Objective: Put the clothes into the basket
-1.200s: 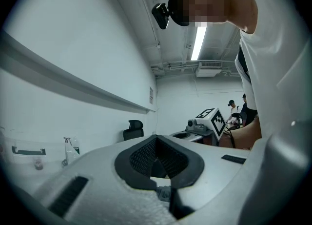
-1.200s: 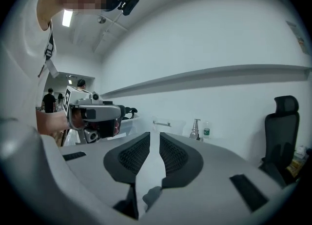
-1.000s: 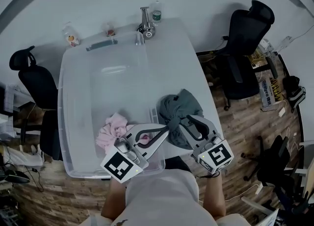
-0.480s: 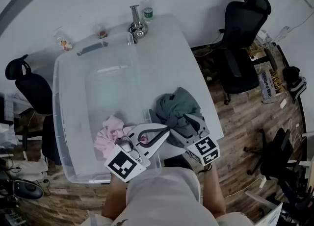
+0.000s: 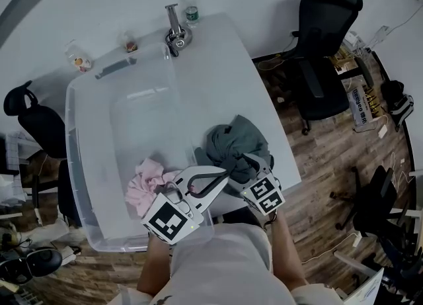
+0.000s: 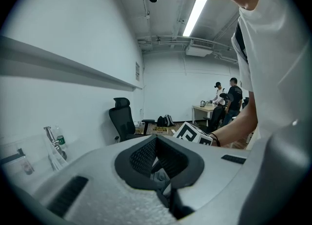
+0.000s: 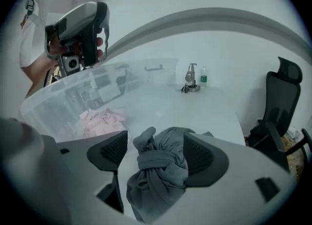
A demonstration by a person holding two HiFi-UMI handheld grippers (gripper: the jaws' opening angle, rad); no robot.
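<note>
- The right tool (image 7: 157, 152), its jaws just opening wide, straddles a knotted, crumpled grey cloth bundle (image 7: 163, 173) at the smooth white worktop's (image 5: 225, 65) near right corner.
- The left tool (image 6: 156, 140) holds its ribbed black pads tip to tip, gripping nothing.
- A rumpled pink cloth (image 5: 142, 183) lies in the clear plastic basket's (image 5: 74, 165) near end.

Clear basket (image 5: 76, 165) fills the left of the tabletop (image 5: 225, 65), pink garment (image 5: 142, 184) in its near corner. Grey garment (image 5: 234, 139) is bunched on the tabletop just right of the basket. R tool (image 5: 253, 163) is at its near edge, jaws just been opening w/ grey cloth btwn them. L tool (image 5: 221, 178) has tips together over the basket's near-right rim.
</note>
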